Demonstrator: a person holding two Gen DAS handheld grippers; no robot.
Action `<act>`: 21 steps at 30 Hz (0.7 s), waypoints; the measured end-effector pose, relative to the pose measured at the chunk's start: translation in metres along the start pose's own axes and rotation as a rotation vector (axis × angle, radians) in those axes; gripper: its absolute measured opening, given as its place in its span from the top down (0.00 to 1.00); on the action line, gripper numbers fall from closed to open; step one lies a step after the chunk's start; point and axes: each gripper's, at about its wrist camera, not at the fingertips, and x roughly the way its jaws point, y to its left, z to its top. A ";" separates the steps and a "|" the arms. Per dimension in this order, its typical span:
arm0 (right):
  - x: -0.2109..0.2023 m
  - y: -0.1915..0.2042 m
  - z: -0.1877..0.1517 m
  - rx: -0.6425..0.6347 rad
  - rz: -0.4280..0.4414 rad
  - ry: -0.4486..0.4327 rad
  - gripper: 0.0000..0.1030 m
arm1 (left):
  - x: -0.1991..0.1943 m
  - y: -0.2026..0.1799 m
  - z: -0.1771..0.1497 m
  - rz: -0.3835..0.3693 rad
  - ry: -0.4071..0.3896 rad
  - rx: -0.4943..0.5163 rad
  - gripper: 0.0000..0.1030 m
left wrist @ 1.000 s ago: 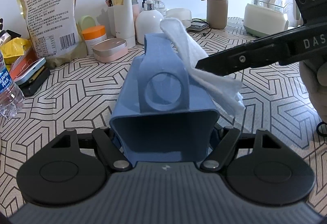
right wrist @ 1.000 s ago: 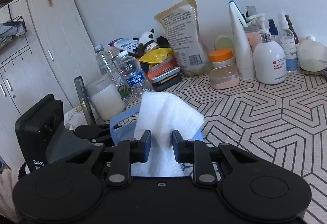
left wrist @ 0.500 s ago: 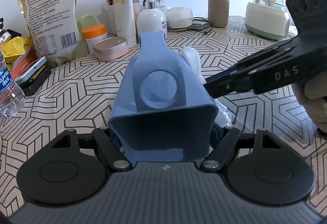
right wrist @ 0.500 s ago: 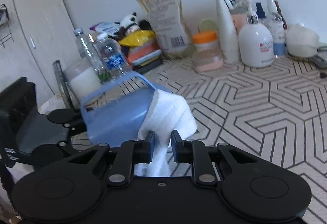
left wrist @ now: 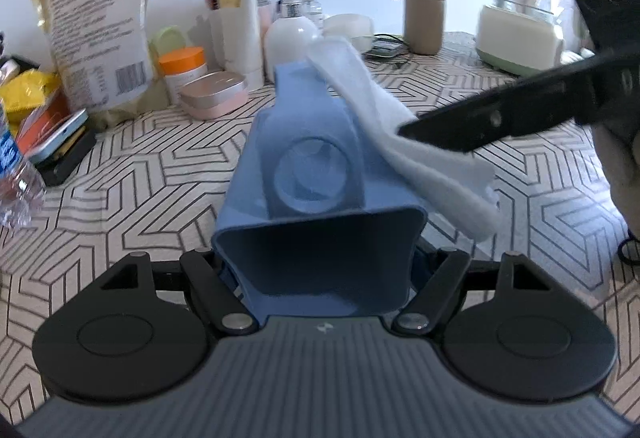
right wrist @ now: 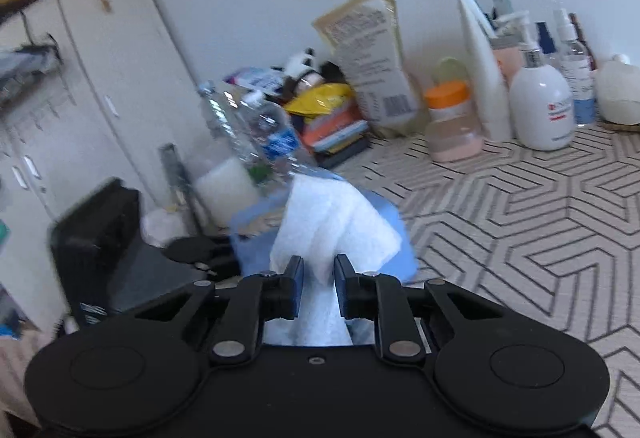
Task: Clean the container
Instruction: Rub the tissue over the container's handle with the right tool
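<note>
The left gripper (left wrist: 318,266) is clamping the blue plastic container (left wrist: 312,174) between its fingers, holding it on its side above the patterned tabletop (left wrist: 152,174), base toward the camera. The right gripper (right wrist: 317,288) is pinching a folded white cloth (right wrist: 332,234), which is lying across the container's upper right side. Bottles and jars are lining the tabletop's far edge.

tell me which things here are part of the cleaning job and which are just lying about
In the job: blue container in the left gripper; white cloth in the right gripper.

Lying about: snack bag, orange-lidded jar, pump bottle, water bottle, kettle.
</note>
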 end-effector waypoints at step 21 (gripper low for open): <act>0.010 -0.022 -0.007 0.047 -0.099 0.059 0.78 | -0.001 0.005 -0.001 -0.023 -0.008 -0.044 0.27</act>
